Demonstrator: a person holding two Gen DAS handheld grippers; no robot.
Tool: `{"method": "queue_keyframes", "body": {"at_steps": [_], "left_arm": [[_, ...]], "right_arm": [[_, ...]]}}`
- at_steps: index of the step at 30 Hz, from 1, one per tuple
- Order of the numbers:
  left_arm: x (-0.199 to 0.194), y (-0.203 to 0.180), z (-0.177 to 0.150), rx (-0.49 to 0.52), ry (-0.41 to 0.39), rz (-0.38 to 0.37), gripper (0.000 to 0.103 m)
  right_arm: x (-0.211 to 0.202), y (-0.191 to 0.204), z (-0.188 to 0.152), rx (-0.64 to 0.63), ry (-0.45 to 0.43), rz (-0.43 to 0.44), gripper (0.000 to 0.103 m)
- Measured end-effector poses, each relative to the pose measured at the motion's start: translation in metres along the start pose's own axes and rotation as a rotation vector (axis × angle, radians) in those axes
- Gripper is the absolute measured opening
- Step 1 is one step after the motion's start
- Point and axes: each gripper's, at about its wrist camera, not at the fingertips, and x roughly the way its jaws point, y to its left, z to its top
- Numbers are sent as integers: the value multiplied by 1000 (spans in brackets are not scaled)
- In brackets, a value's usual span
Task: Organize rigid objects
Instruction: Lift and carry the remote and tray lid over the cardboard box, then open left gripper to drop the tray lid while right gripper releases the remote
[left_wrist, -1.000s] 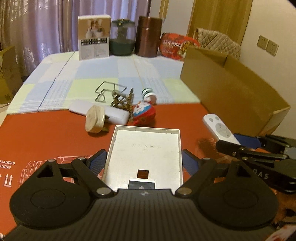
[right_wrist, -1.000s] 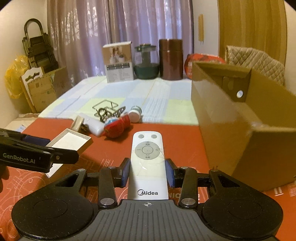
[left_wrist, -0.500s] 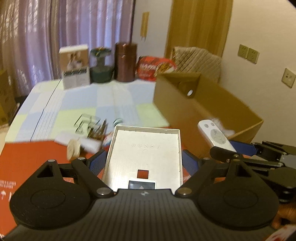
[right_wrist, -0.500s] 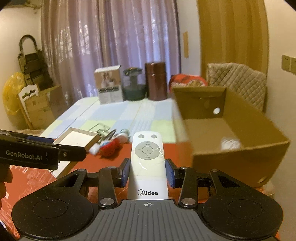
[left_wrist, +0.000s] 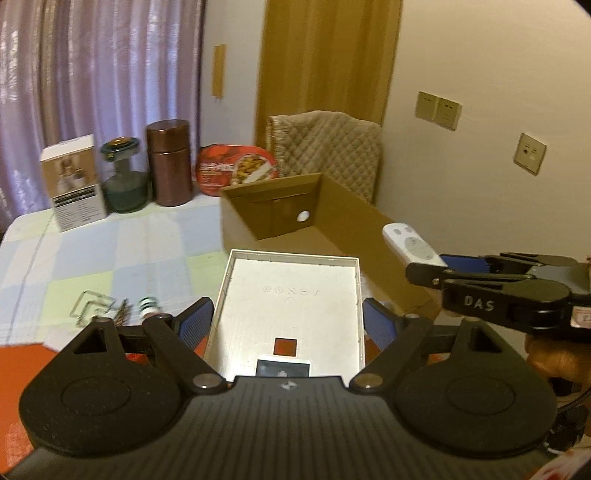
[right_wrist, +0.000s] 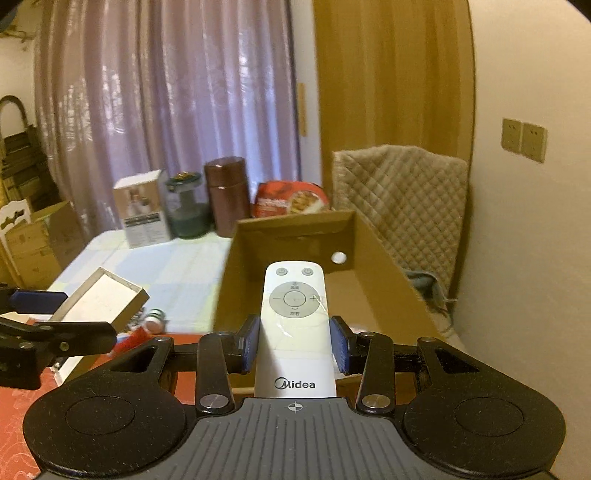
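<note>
My left gripper (left_wrist: 287, 321) is shut on a flat white box lid (left_wrist: 288, 295) and holds it in the air, near the open cardboard box (left_wrist: 332, 218). My right gripper (right_wrist: 294, 343) is shut on a white Midea remote (right_wrist: 294, 306) and holds it above the near end of the cardboard box (right_wrist: 373, 251). The remote also shows at the right of the left wrist view (left_wrist: 412, 245). The lid shows at the left of the right wrist view (right_wrist: 99, 299).
On the bed below lie a wire holder (left_wrist: 92, 306), a small white bottle (right_wrist: 153, 319) and a red toy, partly hidden. At the back stand a white carton (left_wrist: 74, 182), a green jar (left_wrist: 123, 181), a brown canister (left_wrist: 170, 162) and a red food pack (left_wrist: 236, 168). A quilted chair (right_wrist: 402, 195) stands behind the cardboard box.
Both grippers have risen and moved toward the cardboard box, carrying the lid and the remote. The box interior now shows from above and the red mat has dropped low in view.
</note>
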Motion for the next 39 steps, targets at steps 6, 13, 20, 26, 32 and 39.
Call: {"method": "queue_keyframes", "body": {"at_steps": [6, 13, 20, 26, 32, 39], "left_arm": [[33, -18, 14, 32, 29, -19, 84], [63, -32, 28, 82, 53, -20, 84], [90, -37, 26, 105, 80, -23, 84], [103, -41, 24, 113, 65, -30, 84], [97, -35, 25, 85, 26, -18, 85], [72, -13, 23, 34, -8, 22, 85]], "right_arm": [[11, -28, 5, 4, 25, 5, 37], [27, -53, 6, 56, 43, -2, 37], [37, -68, 7, 92, 54, -7, 37], [39, -75, 6, 102, 57, -16, 37], [38, -77, 5, 112, 61, -15, 37], [34, -69, 3, 117, 62, 4, 37]]}}
